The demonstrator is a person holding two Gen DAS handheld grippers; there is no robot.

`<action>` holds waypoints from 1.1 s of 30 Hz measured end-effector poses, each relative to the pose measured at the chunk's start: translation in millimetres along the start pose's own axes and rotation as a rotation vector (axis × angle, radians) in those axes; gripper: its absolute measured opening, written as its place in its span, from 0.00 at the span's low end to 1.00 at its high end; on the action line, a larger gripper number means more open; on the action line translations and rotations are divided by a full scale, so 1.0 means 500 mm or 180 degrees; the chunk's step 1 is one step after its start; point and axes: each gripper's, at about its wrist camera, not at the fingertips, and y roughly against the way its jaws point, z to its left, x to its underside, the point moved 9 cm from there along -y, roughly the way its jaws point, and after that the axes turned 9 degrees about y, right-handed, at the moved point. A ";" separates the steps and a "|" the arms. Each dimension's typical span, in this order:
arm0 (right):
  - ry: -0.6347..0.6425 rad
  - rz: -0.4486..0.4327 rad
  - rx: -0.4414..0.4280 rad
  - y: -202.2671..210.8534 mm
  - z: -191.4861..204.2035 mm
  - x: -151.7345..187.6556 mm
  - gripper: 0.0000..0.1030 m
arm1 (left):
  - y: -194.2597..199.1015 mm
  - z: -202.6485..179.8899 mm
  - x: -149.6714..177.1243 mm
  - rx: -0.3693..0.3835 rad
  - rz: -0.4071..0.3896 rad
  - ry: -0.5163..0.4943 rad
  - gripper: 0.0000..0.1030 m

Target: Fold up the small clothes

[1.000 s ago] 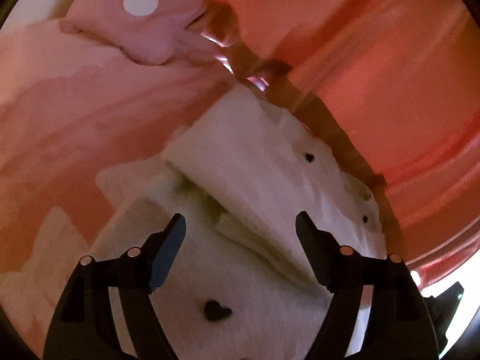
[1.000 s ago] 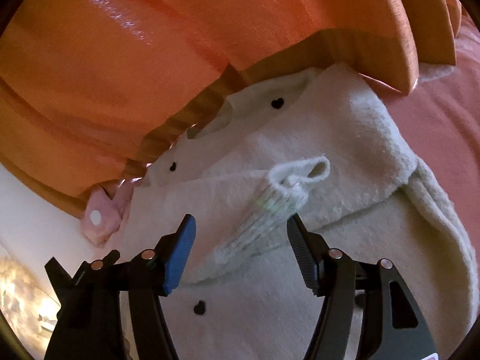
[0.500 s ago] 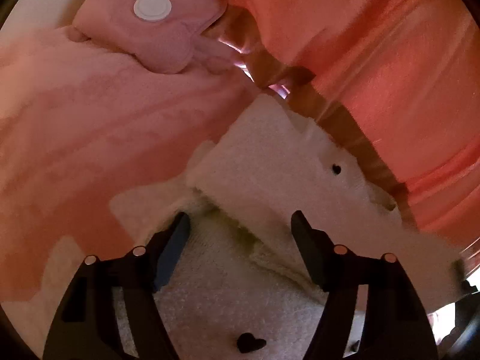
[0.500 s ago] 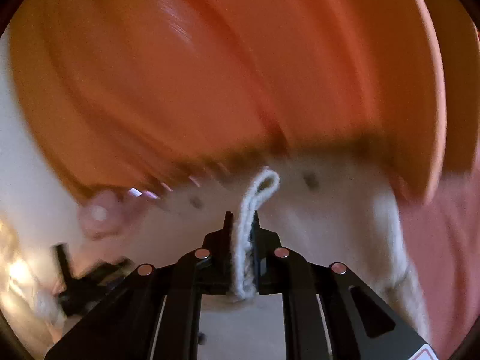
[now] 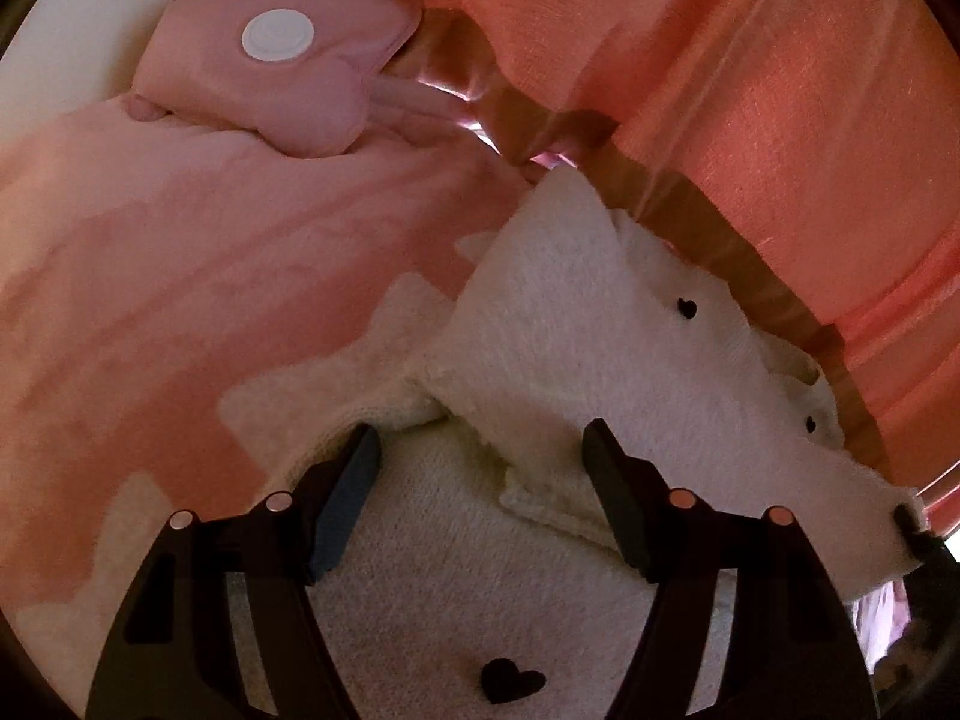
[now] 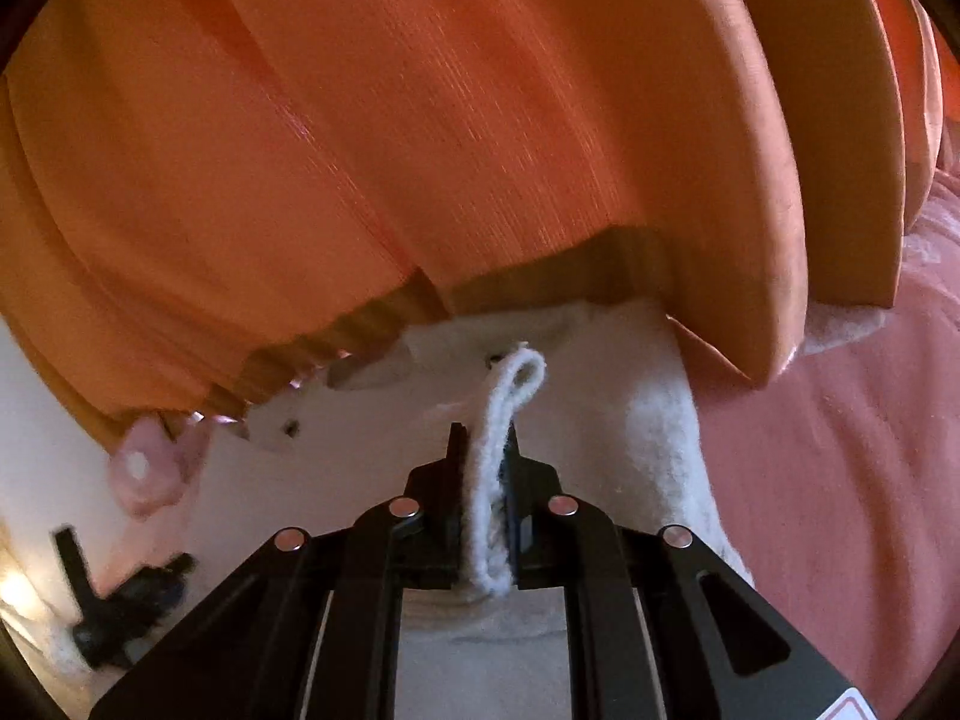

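A small cream fleece cardigan (image 5: 588, 348) with black heart buttons lies on a pink blanket (image 5: 180, 252). One sleeve is folded across its front. My left gripper (image 5: 480, 468) is open and hovers low over the cardigan, its jaws either side of the folded sleeve's edge. My right gripper (image 6: 483, 468) is shut on the ribbed cuff (image 6: 498, 438) of the other sleeve, which sticks up between the fingers as a loop. The cardigan's body (image 6: 660, 396) shows beyond it. The left gripper shows dark and blurred at the lower left of the right wrist view (image 6: 120, 594).
An orange curtain (image 6: 420, 120) hangs close behind the cardigan and reaches down to the blanket. A pink heart-shaped cushion (image 5: 270, 72) with a white disc lies at the far left, also small in the right wrist view (image 6: 141, 474).
My right gripper has shut on the sleeve cuff and lifted it. My left gripper has moved forward over the cardigan and stayed open.
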 end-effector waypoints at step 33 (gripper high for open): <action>0.0628 0.0568 0.0360 -0.277 0.119 -0.137 0.10 | -0.002 -0.005 0.011 -0.0053 -0.0027 -0.0158 0.76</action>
